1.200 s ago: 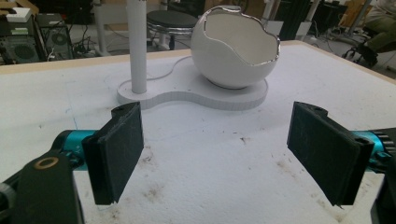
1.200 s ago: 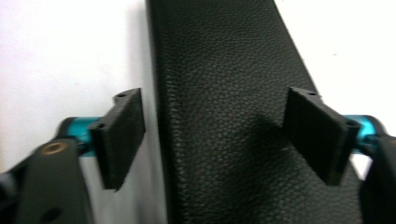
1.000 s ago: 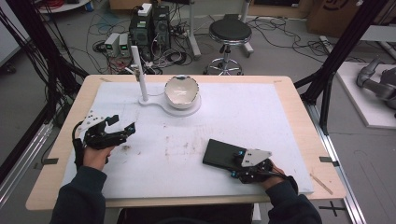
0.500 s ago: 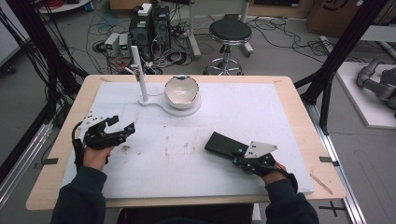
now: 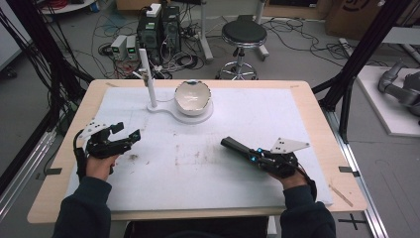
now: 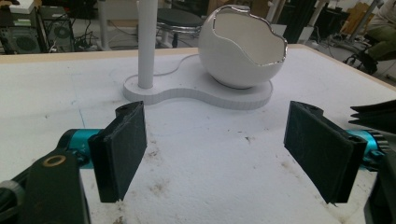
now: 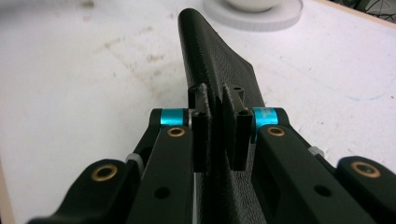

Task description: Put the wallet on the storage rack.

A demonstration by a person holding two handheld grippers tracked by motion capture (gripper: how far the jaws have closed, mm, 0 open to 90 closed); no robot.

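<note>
Meanwhile, on the near left of the white surface (image 5: 297,114), the left claw (image 5: 128,134) rested low with its jaws spread wide and nothing between them; in the left gripper view the two black pads (image 6: 122,148) stood well apart, framing bare foam. Farther off and toward the middle stood the white stand (image 5: 173,110) with its upright post (image 5: 147,79) and, just right of the post, the egg-shaped white bowl (image 5: 192,97) with a jagged rim, sitting on the stand's round end. To the right, nearer the person, the right claw (image 5: 255,157) was closed tight on a flat black textured object (image 5: 235,147), gripping it by its near end so that it stuck out leftward and away, toward the bowl; the right gripper view showed the black strip (image 7: 210,65) pinched between the jaws, its far tip pointing at the stand's base. The step in hand looked like carrying that object across the surface. The next move would likely call for a steady reach toward the far middle, keeping the grip firm, while the left claw waited open to receive or steady.
</note>
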